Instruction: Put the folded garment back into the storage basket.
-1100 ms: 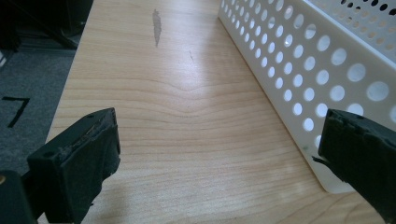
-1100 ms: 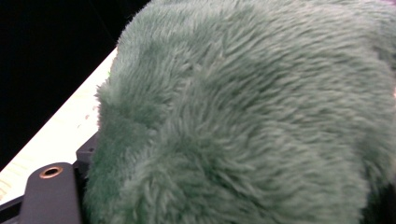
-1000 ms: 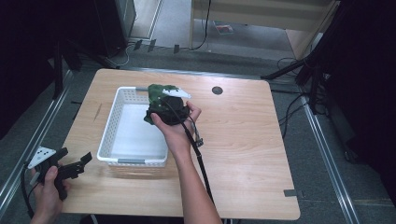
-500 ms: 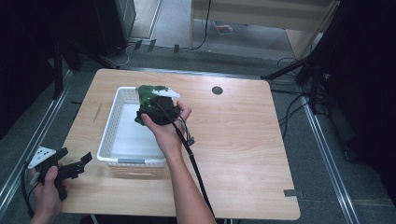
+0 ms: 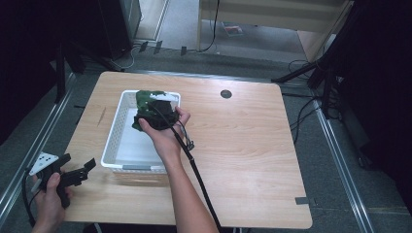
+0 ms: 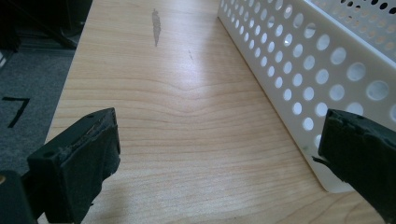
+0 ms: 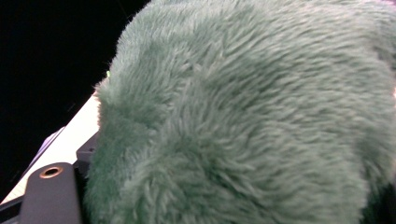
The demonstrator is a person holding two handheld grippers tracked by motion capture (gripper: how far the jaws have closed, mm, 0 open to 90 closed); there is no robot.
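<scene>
In the high view we hold the right gripper (image 5: pixel 154 112) clamped on a green plush toy (image 5: pixel 145 99), just left of the frame's centre, above the far end of the white perforated basket (image 5: pixel 112 143). At lower left our left gripper (image 5: pixel 73 174) rests over the wooden table (image 5: pixel 252 145), jaws wide apart with nothing between them, just beside the basket's wall.

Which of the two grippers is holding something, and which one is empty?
The right gripper, over the white basket, is shut on the green plush toy. The left gripper stands open and empty beside the basket.
</scene>
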